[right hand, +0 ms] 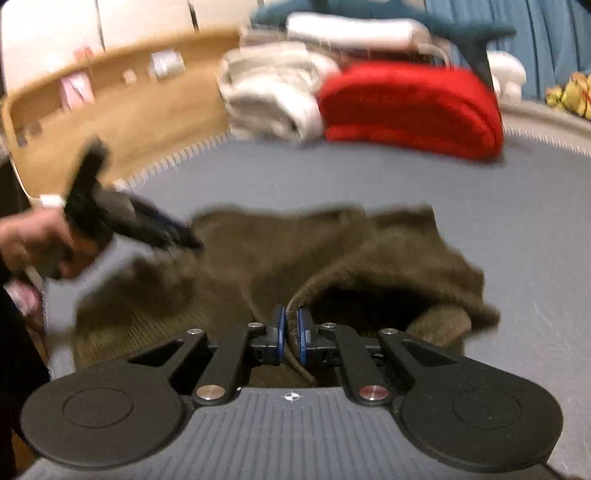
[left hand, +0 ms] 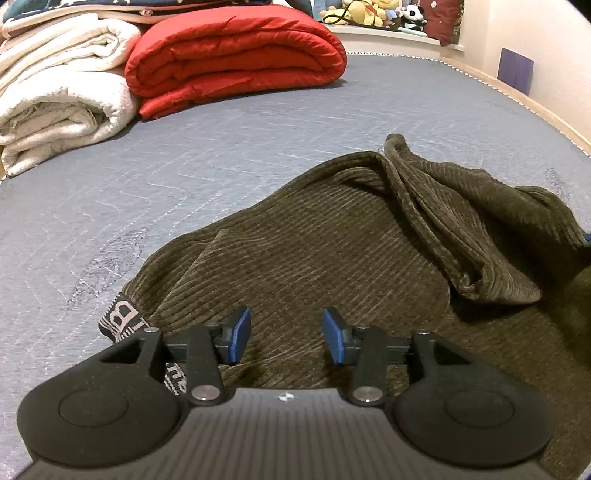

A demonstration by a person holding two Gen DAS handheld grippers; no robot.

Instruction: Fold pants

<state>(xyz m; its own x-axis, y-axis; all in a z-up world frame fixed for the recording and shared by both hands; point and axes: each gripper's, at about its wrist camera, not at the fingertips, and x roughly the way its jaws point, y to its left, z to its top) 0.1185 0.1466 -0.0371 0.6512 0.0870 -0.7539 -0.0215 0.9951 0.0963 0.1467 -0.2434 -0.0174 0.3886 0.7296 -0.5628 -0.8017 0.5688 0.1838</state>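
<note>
Left wrist view: the grey quilted mattress [left hand: 229,155] fills most of the frame and serves as reference for all items below. At its far end lie a folded red quilt [left hand: 236,59] and, touching that quilt's left side, a stack of folded white blankets [left hand: 62,92]. A row of plush toys [left hand: 373,13] sits on a ledge beyond the mattress's far edge.

The pants [left hand: 332,236], dark olive corduroy, lie rumpled on the near half of the mattress, toward its right side. A thick fold stands up along their far right portion. A patterned waistband [left hand: 122,319] with pale lettering shows at their near left edge.

The left gripper [left hand: 286,336] hovers low over the pants with its blue pads [left hand: 240,334] spread apart and nothing between them.

In the right wrist view, which is heavily motion-blurred, the right gripper [right hand: 291,336] is clenched on a raised edge of the pants [right hand: 369,258], the cloth pinched between its pads. The left gripper [right hand: 147,225] appears at the pants' left side, held by the person's hand [right hand: 33,243]; its contact with the fabric cannot be judged through the blur.
</note>
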